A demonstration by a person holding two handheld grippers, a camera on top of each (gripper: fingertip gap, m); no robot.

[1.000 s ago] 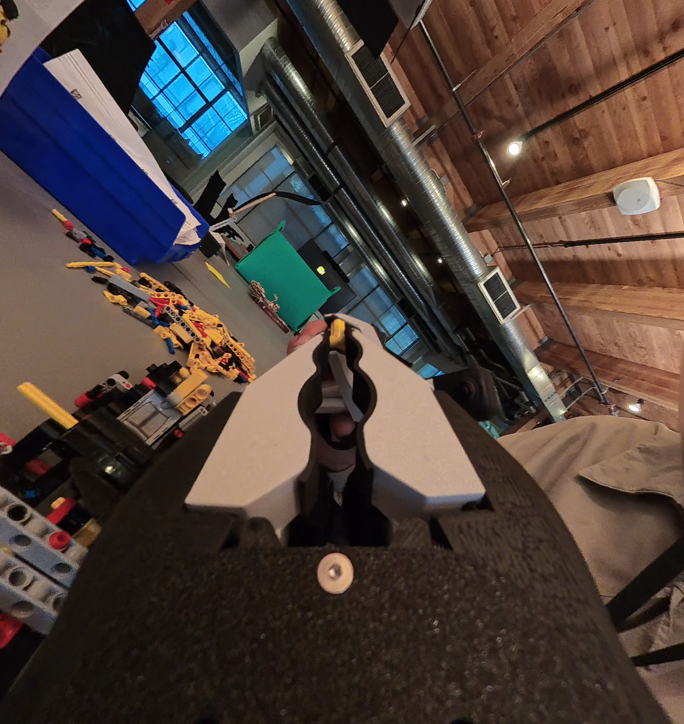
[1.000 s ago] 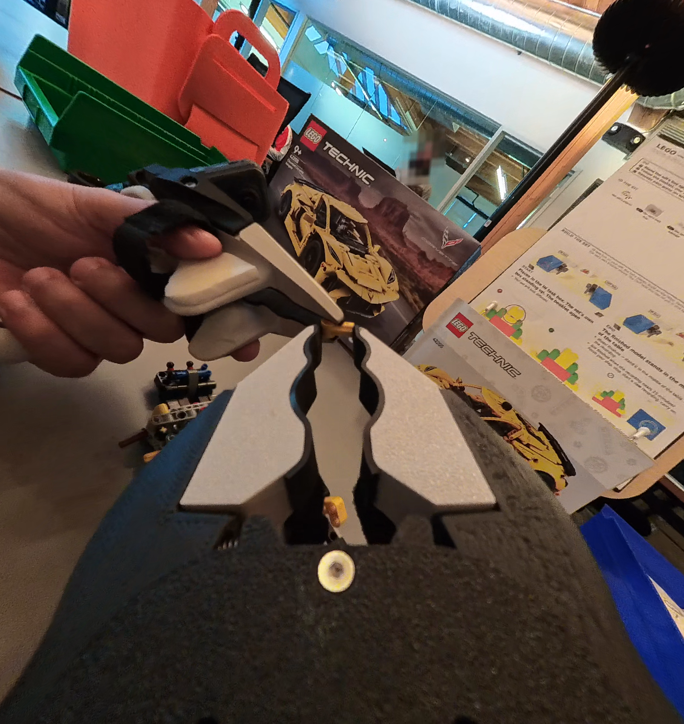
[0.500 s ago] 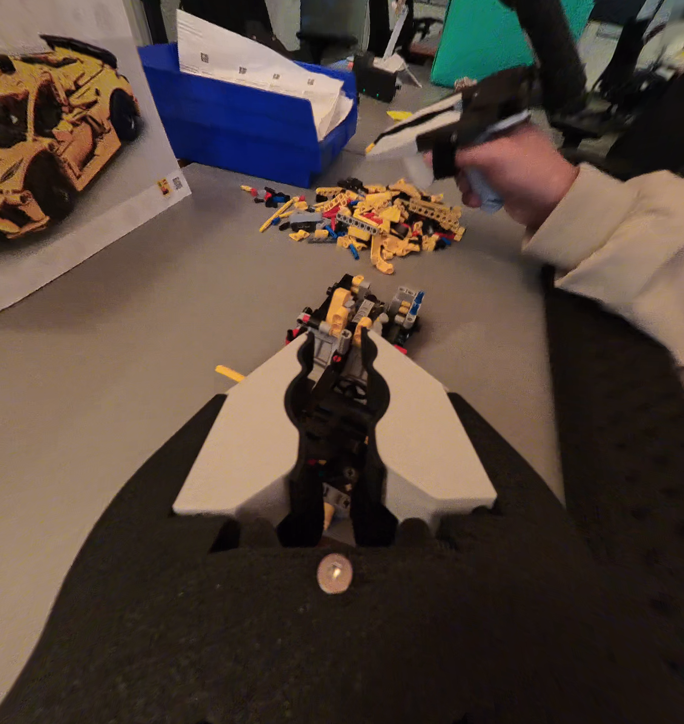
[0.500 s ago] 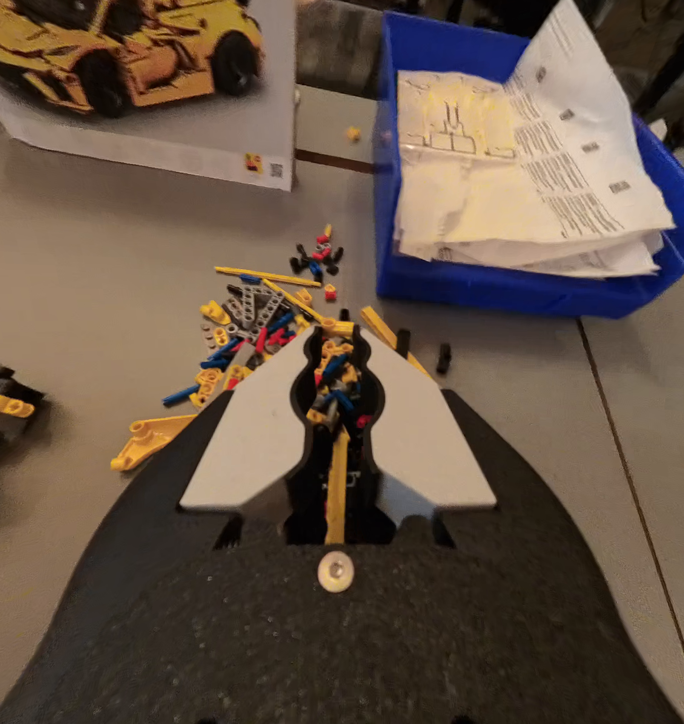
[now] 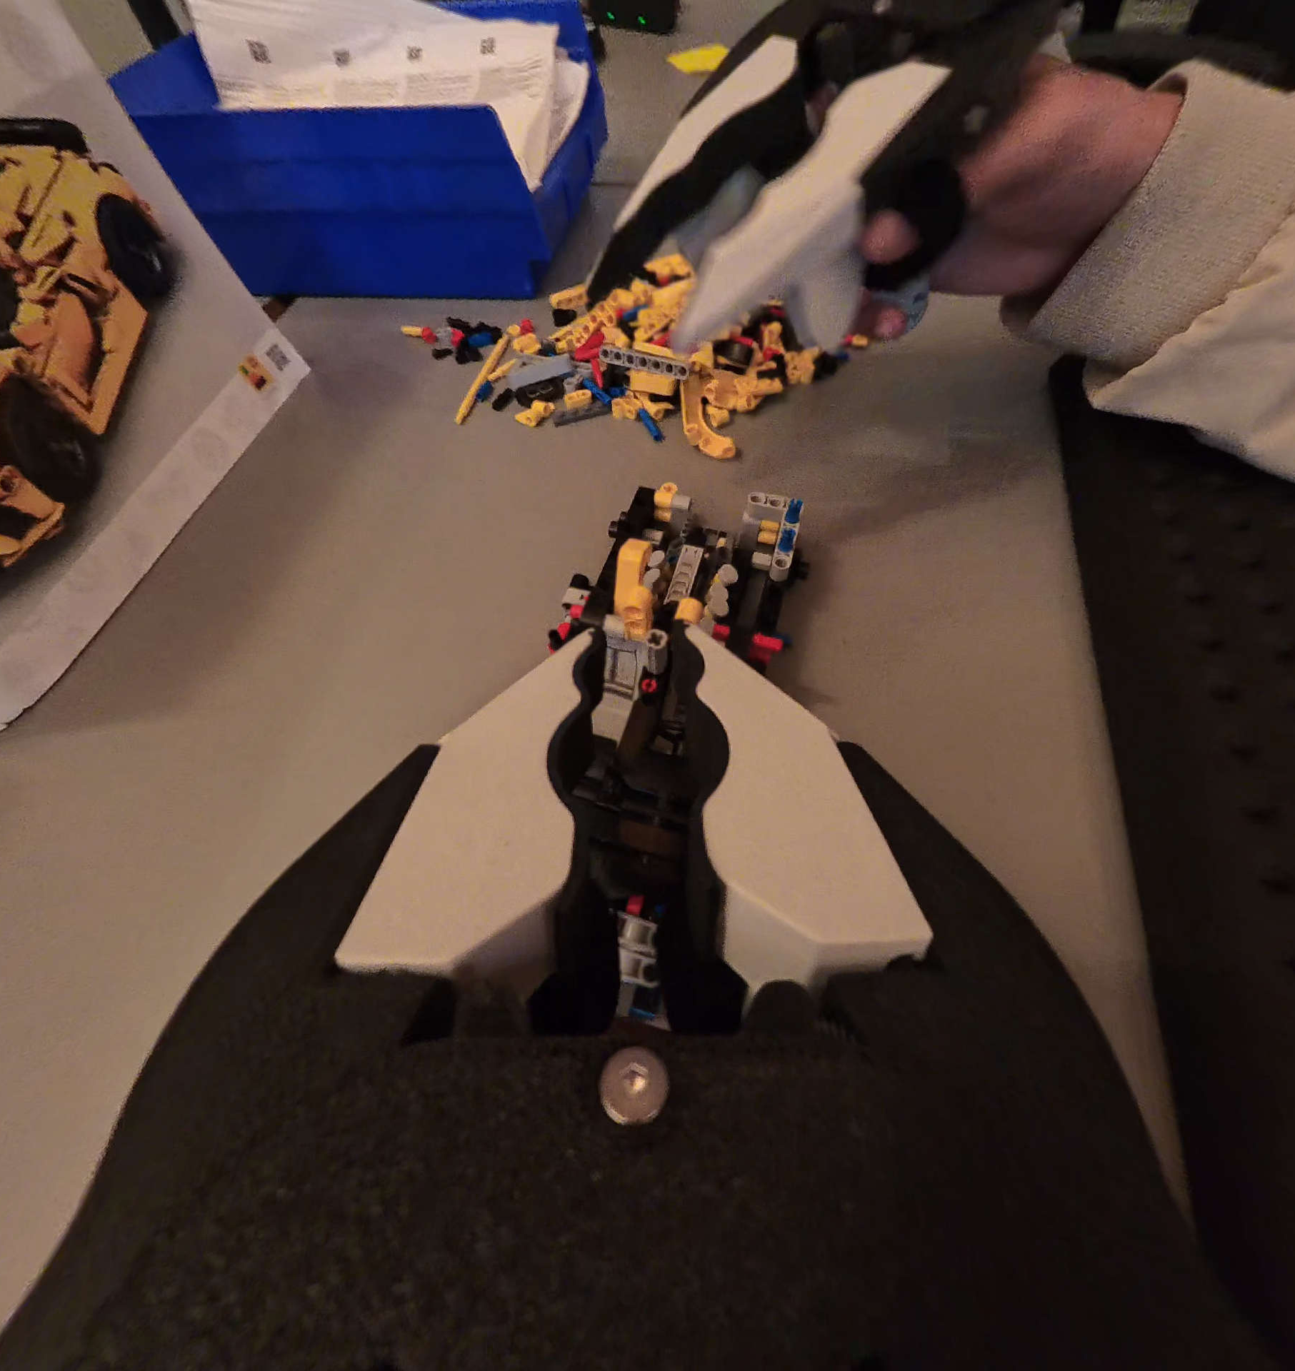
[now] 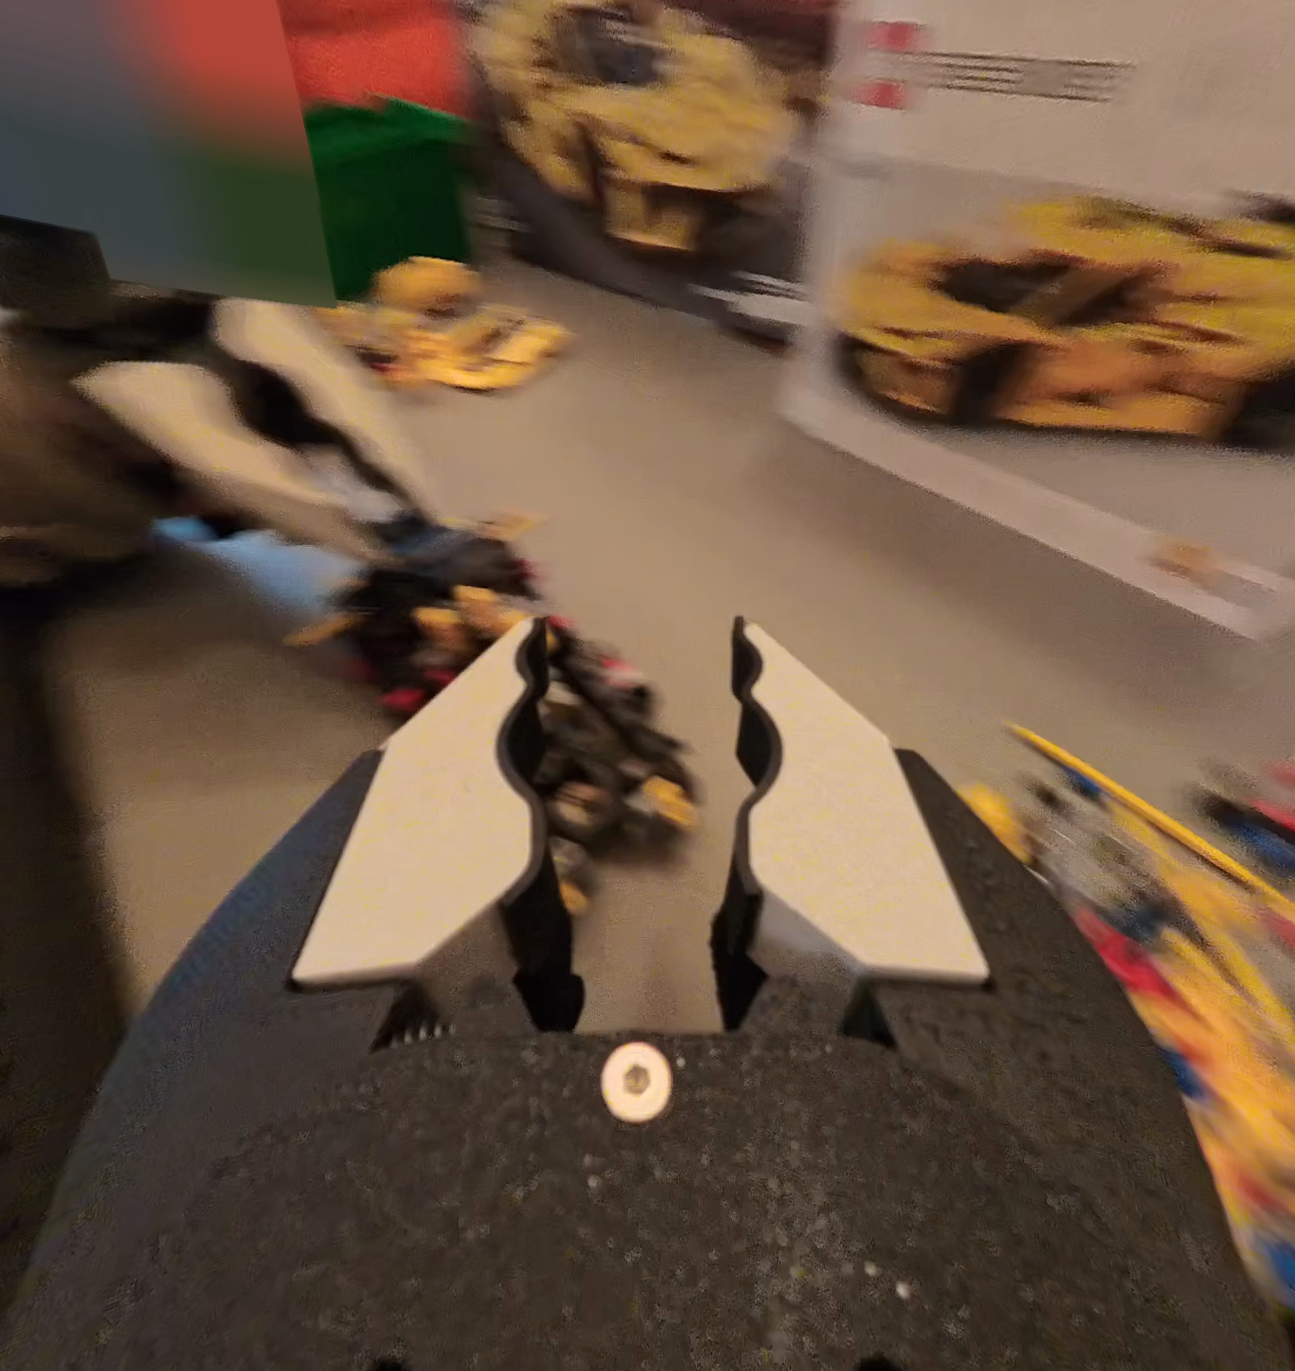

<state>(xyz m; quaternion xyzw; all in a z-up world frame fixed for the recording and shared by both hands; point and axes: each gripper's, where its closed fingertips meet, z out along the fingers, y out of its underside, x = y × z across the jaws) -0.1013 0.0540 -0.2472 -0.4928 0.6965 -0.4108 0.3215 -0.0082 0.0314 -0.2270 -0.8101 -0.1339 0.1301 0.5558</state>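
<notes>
A partly built black, yellow and grey brick model [image 5: 703, 571] lies on the grey table [image 5: 332, 593]. My left gripper [image 5: 638, 634] sits over its near end, jaws narrowed onto a grey part of it. My right gripper [image 5: 644, 311], held by a hand in a cream sleeve [image 5: 1186, 260], hangs open over a pile of loose yellow, red and blue pieces [image 5: 629, 371]. In the blurred right wrist view, my right gripper [image 6: 638, 623] is open and empty. The model [image 6: 600, 757] shows between its fingers, with the left gripper [image 6: 392, 519] at the model's far end.
A blue bin [image 5: 377, 208] with white papers stands behind the pile. A box printed with a yellow car [image 5: 73, 371] stands at the left and also shows in the right wrist view [image 6: 1074, 334]. A green bin [image 6: 392, 193] is at the back. The table edge runs down the right [image 5: 1060, 668].
Both grippers came down from a raised meeting point to the table. The left gripper closed in on the model. The right gripper opened and swung from the loose pile toward the model.
</notes>
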